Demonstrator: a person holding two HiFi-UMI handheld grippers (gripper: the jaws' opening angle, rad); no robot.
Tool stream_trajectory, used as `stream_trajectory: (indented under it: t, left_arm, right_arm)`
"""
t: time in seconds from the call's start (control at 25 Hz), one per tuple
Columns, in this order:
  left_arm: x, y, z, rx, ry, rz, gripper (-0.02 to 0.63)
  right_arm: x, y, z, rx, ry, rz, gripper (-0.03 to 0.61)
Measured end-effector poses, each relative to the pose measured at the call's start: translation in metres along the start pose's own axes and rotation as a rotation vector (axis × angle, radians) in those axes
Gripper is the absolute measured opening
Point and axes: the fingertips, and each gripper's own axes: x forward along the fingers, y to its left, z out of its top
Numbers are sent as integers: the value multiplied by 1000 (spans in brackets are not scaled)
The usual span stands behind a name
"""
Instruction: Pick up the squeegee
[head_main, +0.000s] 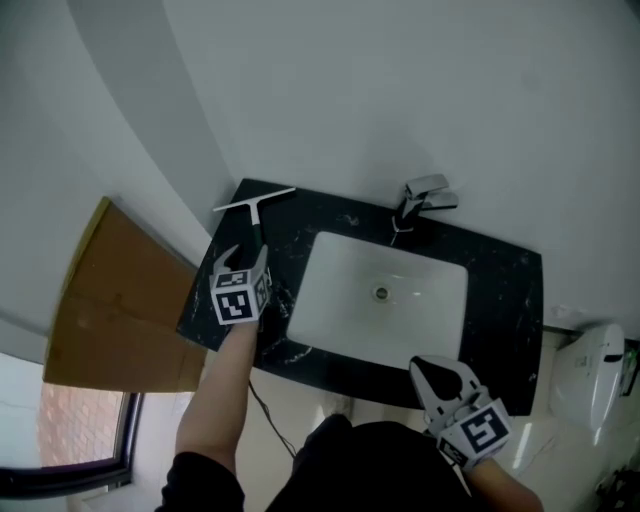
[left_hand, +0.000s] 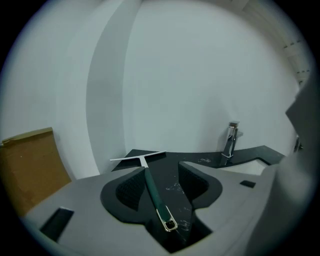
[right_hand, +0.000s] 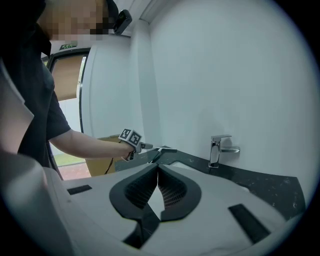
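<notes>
The squeegee (head_main: 256, 208) lies at the far left corner of the black countertop (head_main: 505, 300), its white blade against the wall and its dark green handle (left_hand: 152, 192) pointing back toward me. My left gripper (head_main: 250, 255) reaches over that corner. Its jaws stand open on either side of the handle, and the pads (left_hand: 131, 188) do not press on it. The handle's metal-rimmed end (left_hand: 170, 223) sits deep between the jaws. My right gripper (head_main: 436, 364) hovers at the counter's front right edge, shut with nothing in it (right_hand: 158, 167).
A white sink basin (head_main: 330, 250) is set in the middle of the countertop, with a chrome faucet (head_main: 424, 196) behind it. A brown cardboard sheet (head_main: 120, 300) leans left of the counter. A white fixture (head_main: 590, 375) stands at the right. The wall runs close behind.
</notes>
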Motion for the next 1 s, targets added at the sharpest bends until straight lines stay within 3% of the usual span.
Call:
stream_trajectory:
  t: [0.28,0.48,0.84,1.0]
  left_arm:
    - [85,29,-25,5,140,36,212]
    - [111,44,-48,2,244,79,212]
    - [129,41,-69,1,331,75,205]
    - [129,46,-66,45,329,113,133]
  right_arm:
    - [29,1,-5,17,41,-49,0]
    - [38,1,-6,30,49,-54,0]
    - [45,-3,-10,63,41,-53,0]
    - [44,-2,-12,63,38,-47,0]
